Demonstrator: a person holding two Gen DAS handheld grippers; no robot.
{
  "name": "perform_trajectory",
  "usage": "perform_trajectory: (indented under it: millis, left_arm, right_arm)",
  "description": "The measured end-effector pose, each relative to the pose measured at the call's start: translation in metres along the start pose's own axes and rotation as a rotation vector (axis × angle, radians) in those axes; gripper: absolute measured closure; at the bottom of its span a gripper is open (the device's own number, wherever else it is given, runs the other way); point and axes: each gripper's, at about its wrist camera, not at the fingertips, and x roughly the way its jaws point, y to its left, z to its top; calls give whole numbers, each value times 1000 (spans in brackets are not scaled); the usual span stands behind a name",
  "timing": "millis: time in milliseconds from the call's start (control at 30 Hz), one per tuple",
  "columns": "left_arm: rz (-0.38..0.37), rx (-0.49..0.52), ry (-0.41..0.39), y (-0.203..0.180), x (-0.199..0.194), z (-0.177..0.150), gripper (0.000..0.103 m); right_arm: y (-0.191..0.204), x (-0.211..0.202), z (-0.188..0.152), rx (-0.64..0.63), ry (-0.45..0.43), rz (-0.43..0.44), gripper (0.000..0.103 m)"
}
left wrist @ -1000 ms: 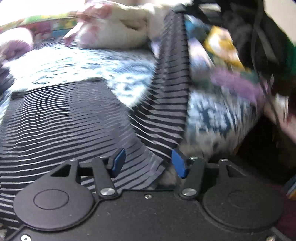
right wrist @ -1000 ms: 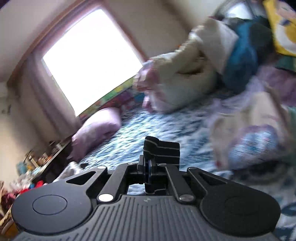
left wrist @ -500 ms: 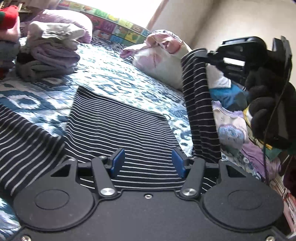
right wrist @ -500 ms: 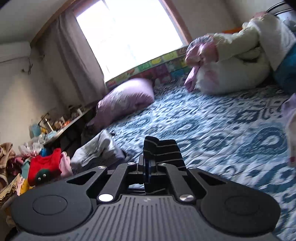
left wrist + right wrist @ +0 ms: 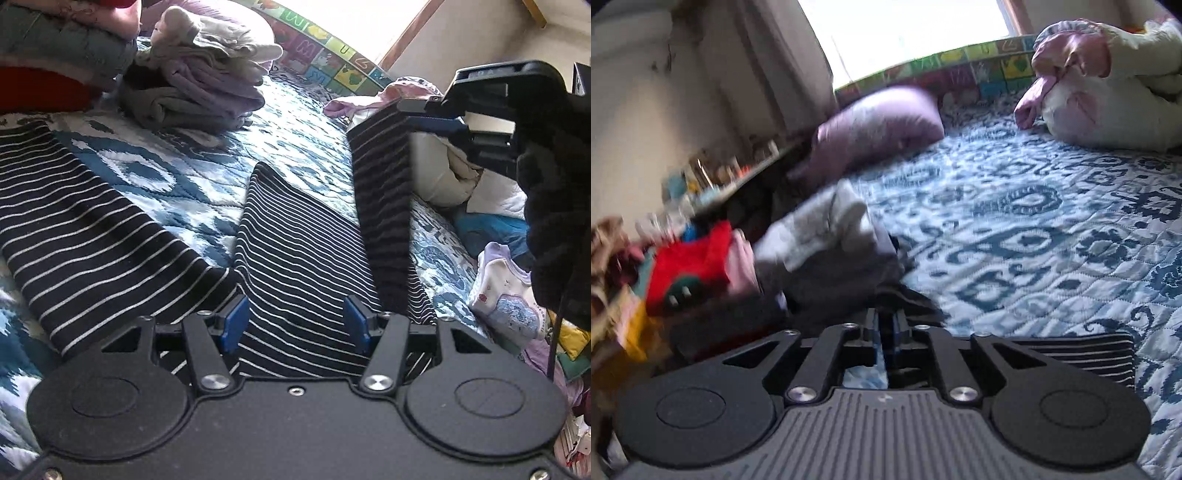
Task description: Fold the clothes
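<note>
The striped garment [image 5: 306, 258] lies on the bed [image 5: 306, 133], black with thin white lines. One sleeve [image 5: 85, 229] runs flat out to the left, the body panel sits in the middle, and the other sleeve [image 5: 382, 206] is lifted into a taut band that rises from the body to my right gripper [image 5: 430, 118].

Step in hand, as I judge it: folding this raised sleeve across the body. To do it well, I should carry the cuff over the body panel until it lies square on it, lower it before letting go fully, and keep the fold line straight along the side seam. The body must not drag, so a hold at the near hem would help. An early release would drop the sleeve in a heap.

My right jaws are nearly together and just starting to part. In the left view they appear to pinch the cuff at its top edge. In the right view the frame is blurred and I cannot see cloth between the pads; a striped edge [image 5: 1082, 354] shows low at the right.

My left gripper [image 5: 295, 321] has its jaws spread about halfway, empty, poised just above the near edge of the body. I cannot tell whether the pads [image 5: 232, 325] touch it.

Beyond lie folded clothes [image 5: 199, 85], a pillow [image 5: 879, 125] and a bundle [image 5: 1100, 99].
</note>
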Motion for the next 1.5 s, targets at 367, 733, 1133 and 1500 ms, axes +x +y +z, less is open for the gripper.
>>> perform_trajectory:
  millis: [367,733,1133,1500]
  left_arm:
    - [18,72,32,-13,25,-8,48]
    - [44,56,38,-9,31,-12,48]
    - [139,40,12,8,66,67,49]
    - [217,-70,124,37,137,101,83]
  right_arm:
    - [-83,-88,-9,-155,90,-78,68]
    - [-246,-246,24,-334,126,-430,66]
    - [-205,-206,-161,-537,232,-225,66]
    - [-97,-150,-204,-550,180,-89,57]
